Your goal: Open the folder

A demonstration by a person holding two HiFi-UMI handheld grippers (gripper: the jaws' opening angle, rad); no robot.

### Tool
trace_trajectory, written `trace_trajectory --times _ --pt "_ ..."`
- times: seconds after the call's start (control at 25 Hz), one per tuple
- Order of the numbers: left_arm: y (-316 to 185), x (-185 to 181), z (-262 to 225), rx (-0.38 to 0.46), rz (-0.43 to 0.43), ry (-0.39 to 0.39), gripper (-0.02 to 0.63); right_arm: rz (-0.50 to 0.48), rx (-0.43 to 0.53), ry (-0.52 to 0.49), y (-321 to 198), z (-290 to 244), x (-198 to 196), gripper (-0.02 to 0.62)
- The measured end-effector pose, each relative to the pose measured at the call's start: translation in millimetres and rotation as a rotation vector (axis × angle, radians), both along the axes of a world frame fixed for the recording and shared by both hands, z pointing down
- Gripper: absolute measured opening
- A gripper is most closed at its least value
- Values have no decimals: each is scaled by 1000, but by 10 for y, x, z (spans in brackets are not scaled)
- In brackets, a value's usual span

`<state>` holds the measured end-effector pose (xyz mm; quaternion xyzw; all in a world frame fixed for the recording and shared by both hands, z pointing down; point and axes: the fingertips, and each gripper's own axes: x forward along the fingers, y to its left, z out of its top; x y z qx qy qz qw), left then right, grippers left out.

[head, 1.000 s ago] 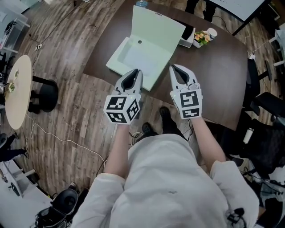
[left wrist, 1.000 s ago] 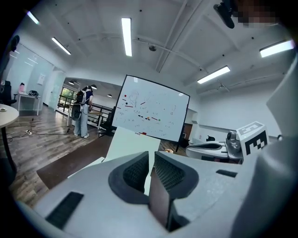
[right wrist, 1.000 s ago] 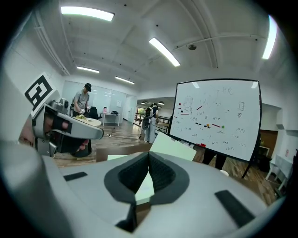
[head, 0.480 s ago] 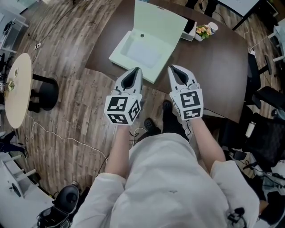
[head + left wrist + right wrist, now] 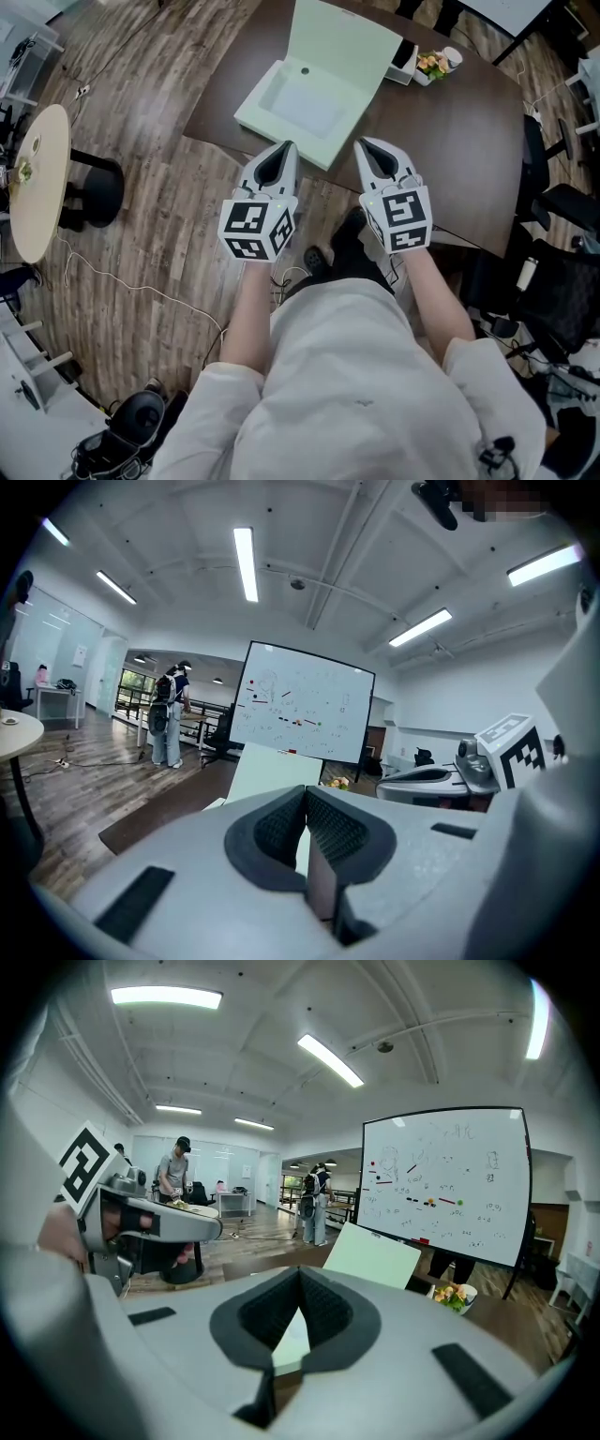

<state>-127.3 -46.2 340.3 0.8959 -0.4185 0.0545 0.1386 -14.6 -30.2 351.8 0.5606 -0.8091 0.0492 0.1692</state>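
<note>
A pale green box folder (image 5: 295, 108) lies open on the dark table (image 5: 450, 141), its lid (image 5: 347, 52) standing raised at the far side. My left gripper (image 5: 284, 150) hovers at the folder's near edge; its jaws have just been closing and are now shut with nothing between them. To its right my right gripper (image 5: 367, 147) is shut and empty too. In the left gripper view the closed pads (image 5: 306, 799) point at the folder's lid (image 5: 272, 766). The right gripper view shows its closed pads (image 5: 300, 1279) below the lid (image 5: 373, 1252).
A small pot of flowers (image 5: 433, 64) and a dark box sit behind the folder. A round pale table (image 5: 37, 187) and black stool base (image 5: 94, 197) stand at left, a black chair (image 5: 562, 216) at right. A whiteboard (image 5: 300, 714) and standing people (image 5: 169, 719) are beyond the table.
The left gripper's jaws have closed. Both grippers have drawn slightly back towards the person, away from the open folder.
</note>
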Motion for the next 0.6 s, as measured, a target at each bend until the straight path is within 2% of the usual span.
trace_trajectory --times 0.6 --pt "-19 -21 29 -4 8 8 6 -54 6 46 8 -15 -179 3"
